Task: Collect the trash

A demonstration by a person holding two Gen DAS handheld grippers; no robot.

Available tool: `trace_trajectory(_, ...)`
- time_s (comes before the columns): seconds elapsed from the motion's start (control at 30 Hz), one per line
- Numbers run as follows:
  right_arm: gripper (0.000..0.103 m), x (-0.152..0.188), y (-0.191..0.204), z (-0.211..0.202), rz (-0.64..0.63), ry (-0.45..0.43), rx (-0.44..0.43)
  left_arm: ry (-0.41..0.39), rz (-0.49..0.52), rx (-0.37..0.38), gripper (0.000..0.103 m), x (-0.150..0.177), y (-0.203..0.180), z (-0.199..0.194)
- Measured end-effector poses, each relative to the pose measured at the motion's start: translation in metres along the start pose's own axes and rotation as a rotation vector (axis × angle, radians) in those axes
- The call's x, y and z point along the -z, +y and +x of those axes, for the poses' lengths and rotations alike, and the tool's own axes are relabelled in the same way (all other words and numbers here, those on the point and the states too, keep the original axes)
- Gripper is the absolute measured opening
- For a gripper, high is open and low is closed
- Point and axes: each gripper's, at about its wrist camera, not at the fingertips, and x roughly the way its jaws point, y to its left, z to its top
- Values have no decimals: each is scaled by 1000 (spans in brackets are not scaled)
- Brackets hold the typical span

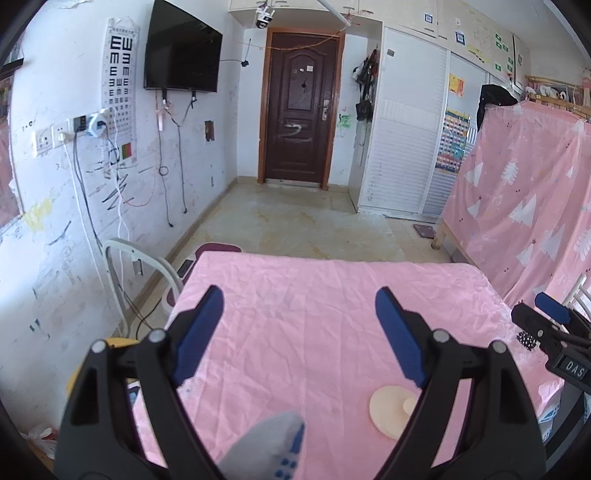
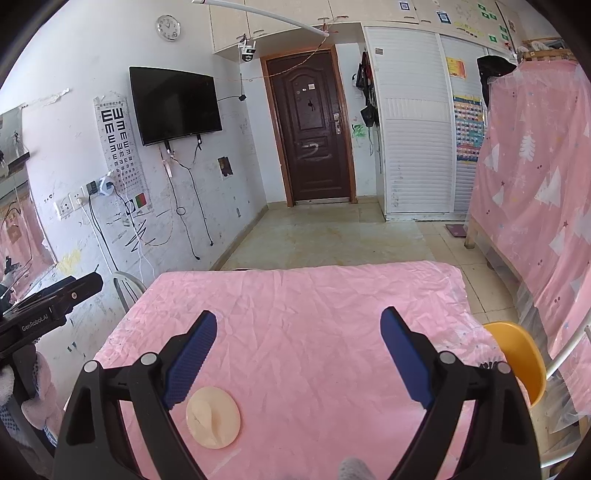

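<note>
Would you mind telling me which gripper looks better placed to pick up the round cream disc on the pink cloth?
Probably the left gripper: the round cream disc lies just inside its right finger. For the right gripper it lies under the left finger. Both are open and empty.

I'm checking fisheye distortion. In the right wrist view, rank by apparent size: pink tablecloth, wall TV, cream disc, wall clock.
1. pink tablecloth
2. wall TV
3. cream disc, enlarged by nearness to the camera
4. wall clock
</note>
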Motion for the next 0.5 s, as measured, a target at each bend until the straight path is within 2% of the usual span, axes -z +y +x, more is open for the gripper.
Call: trace_trajectory(0.5, 81, 2, 7, 0, -12, 2, 1, 3, 2, -2, 80, 4, 6, -2)
